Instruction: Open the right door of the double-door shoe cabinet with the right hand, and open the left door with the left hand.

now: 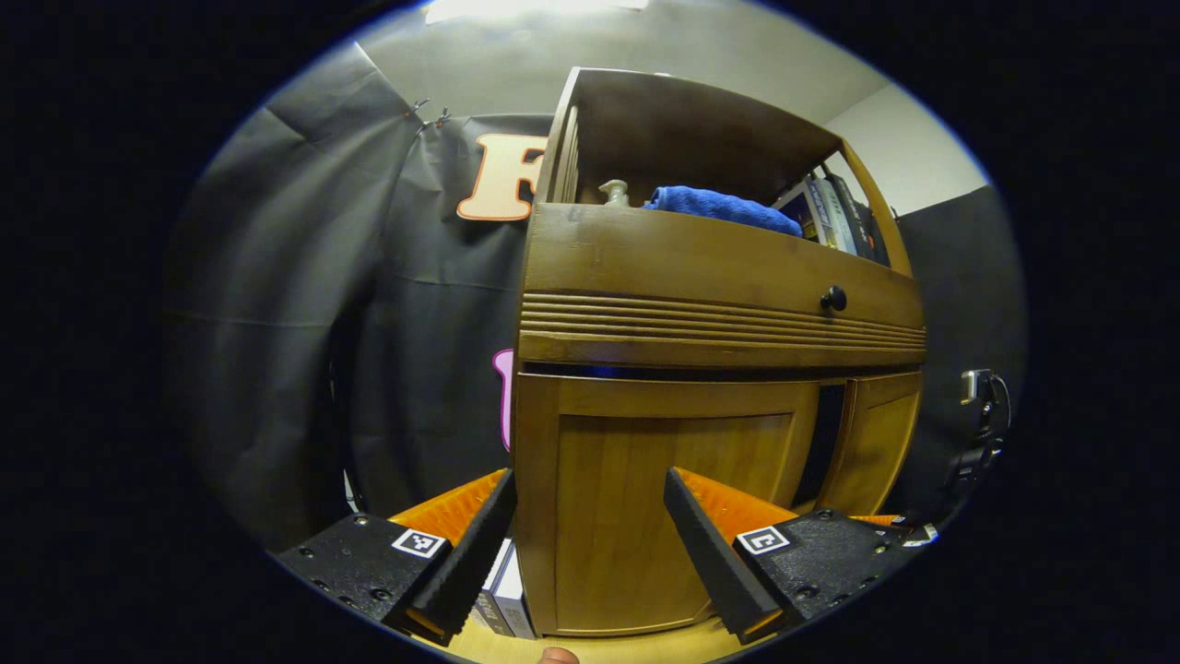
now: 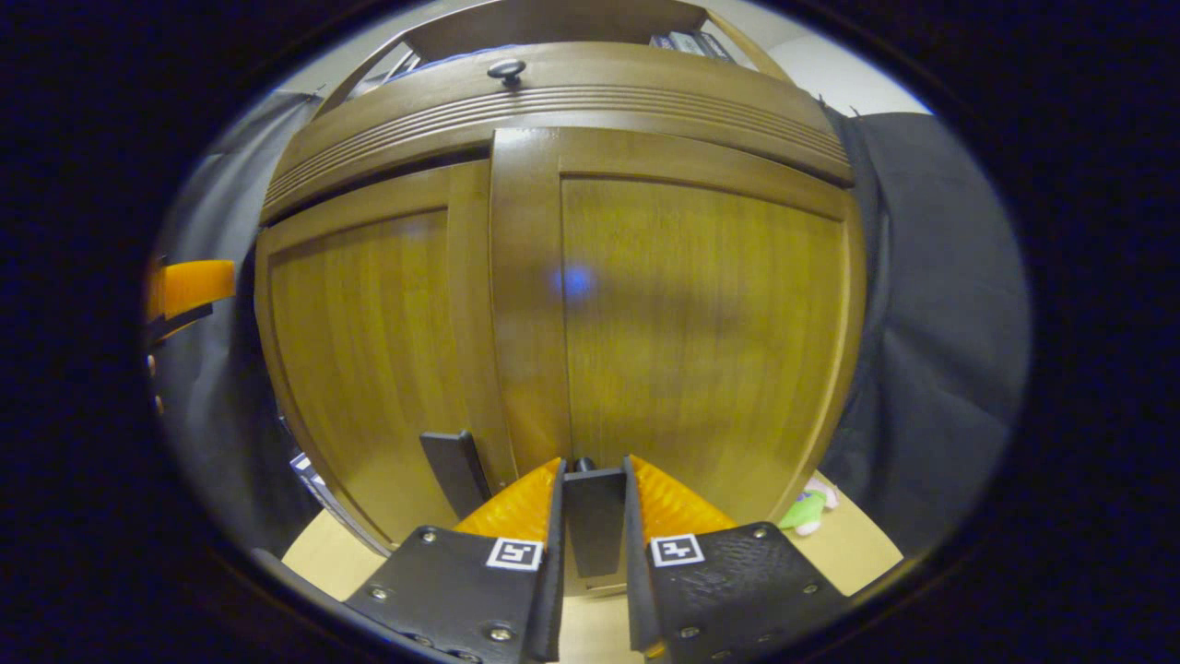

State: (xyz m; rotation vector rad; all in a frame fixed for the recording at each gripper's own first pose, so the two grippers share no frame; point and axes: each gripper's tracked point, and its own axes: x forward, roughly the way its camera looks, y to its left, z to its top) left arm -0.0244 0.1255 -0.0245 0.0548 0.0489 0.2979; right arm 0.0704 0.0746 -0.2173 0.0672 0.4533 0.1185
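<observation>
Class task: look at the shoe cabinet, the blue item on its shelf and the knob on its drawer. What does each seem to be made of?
Shoe cabinet: apparently wood or wood veneer, with visible grain and a satin brown sheen.
Blue item: soft fabric, probably a folded towel, judging by its fuzzy, rounded folds.
Knob: dark, smooth and round; possibly metal or painted wood, too small to tell.

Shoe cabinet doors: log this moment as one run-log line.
right gripper: shut on right door handle | right door: slightly ajar | left gripper: open, facing left door | left door handle: untouched
</observation>
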